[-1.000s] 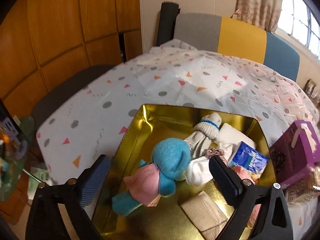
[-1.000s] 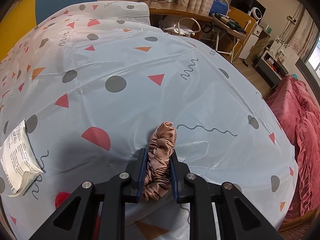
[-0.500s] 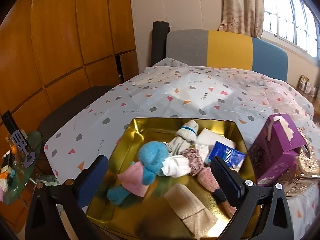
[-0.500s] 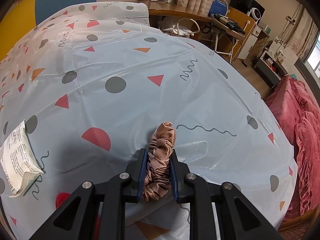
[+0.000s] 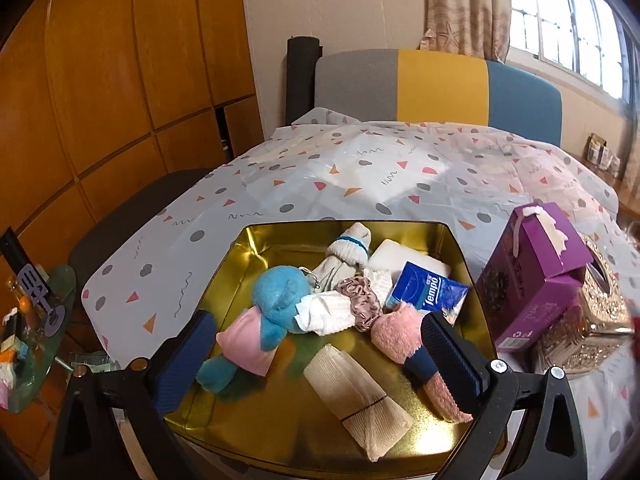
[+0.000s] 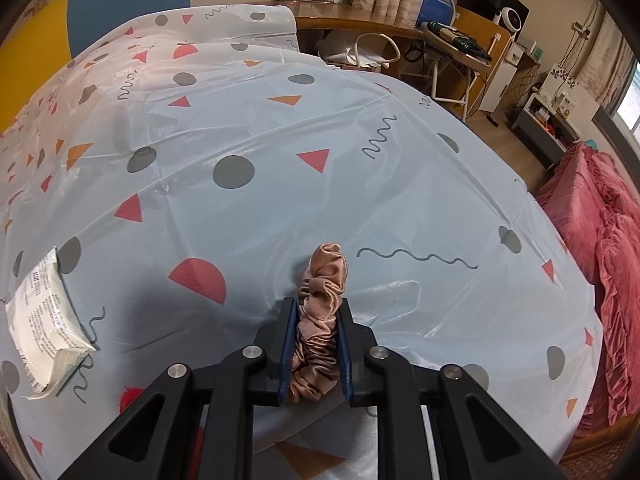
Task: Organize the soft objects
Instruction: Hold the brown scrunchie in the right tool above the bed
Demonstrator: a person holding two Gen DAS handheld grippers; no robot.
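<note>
Left wrist view: left tongs [image 5: 316, 354] spread wide, holding nothing, hovering at the near edge of the gold tin [image 5: 256, 240]; blue plush [image 5: 280, 296], socks, a tissue pack [image 5: 426, 292] and a pink scrunchie [image 5: 360, 300] already lie inside the tin.

Right wrist view: right tongs [image 6: 316, 344] clamped on a satin scrunchie [image 6: 320, 316] resting on the surface [image 6: 360, 160]; lift clear, keep the squeeze firm since satin likely slips, release only once over the tin.

Black angular arms, silver screws — ribbed navy-blue fingers [image 5: 450, 352].
</note>
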